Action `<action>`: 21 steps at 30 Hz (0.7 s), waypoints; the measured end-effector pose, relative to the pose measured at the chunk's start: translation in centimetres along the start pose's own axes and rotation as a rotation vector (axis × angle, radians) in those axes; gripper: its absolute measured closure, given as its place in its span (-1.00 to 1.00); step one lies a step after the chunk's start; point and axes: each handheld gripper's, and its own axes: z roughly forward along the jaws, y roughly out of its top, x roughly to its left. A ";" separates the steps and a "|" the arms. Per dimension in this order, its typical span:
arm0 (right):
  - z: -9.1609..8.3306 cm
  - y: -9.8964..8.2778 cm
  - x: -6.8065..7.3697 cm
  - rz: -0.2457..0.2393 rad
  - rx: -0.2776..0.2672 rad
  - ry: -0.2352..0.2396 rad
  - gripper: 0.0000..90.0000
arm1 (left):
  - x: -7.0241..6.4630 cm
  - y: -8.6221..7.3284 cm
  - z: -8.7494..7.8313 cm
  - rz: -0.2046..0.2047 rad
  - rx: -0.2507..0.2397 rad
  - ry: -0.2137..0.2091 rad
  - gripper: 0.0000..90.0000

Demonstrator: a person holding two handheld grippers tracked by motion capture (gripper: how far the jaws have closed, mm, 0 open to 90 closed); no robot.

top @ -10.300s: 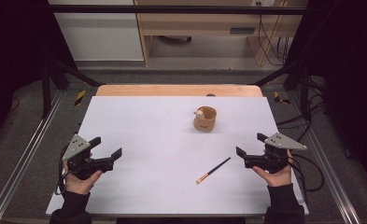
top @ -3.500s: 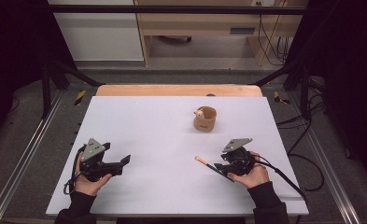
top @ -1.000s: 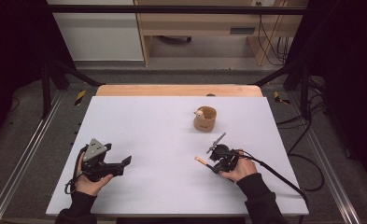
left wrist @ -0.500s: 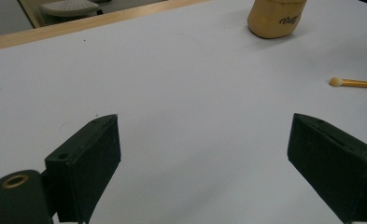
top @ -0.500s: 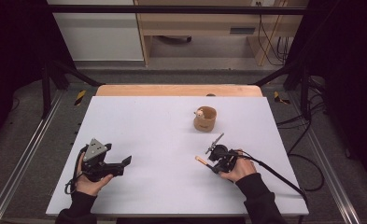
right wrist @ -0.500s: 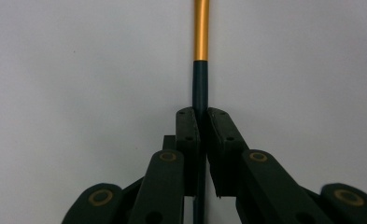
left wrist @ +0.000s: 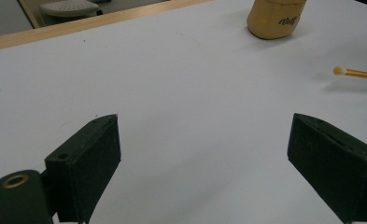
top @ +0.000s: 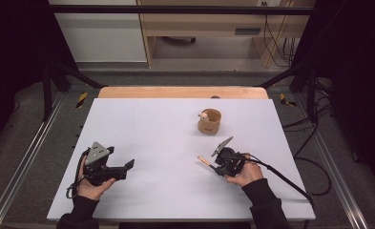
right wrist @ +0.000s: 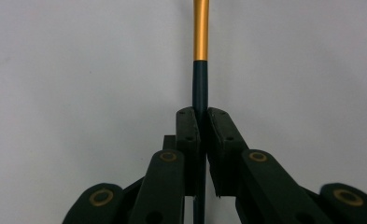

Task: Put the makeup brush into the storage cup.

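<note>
A thin brush (top: 205, 161) with a black handle, gold ferrule (right wrist: 200, 30) and pale tip (left wrist: 339, 71) sticks out leftward just above the white table top. My right gripper (top: 218, 166) is shut on its black handle (right wrist: 200, 86), turned on its side at the table's right front. A tan wooden cup (top: 209, 121) with black lettering (left wrist: 286, 20) stands behind the brush, apart from it. My left gripper (top: 128, 164) rests at the left front, pointing right. Its jaws stand wide open with bare table between them (left wrist: 204, 154).
The white table top (top: 151, 129) has a wooden strip (top: 182, 92) along its far edge. Metal rails (top: 25, 157) flank both sides. The right gripper's cable (top: 280, 176) trails off to the right. A small pale object (top: 204, 115) sits at the cup's rim.
Since the earliest frames my right gripper moved in from the right edge and closed on the brush; my left gripper shifted inward. Over the last second nothing has visibly moved.
</note>
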 end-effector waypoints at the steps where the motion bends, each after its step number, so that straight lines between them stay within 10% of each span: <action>1: -0.3 0.0 0.0 0.000 -0.021 0.001 0.86 | 0.0 0.0 0.0 0.000 0.000 0.000 -0.80; 21: -3.8 -0.8 0.5 0.023 -0.395 0.038 0.86 | -1.1 0.4 0.1 -0.006 -0.026 -0.044 -0.79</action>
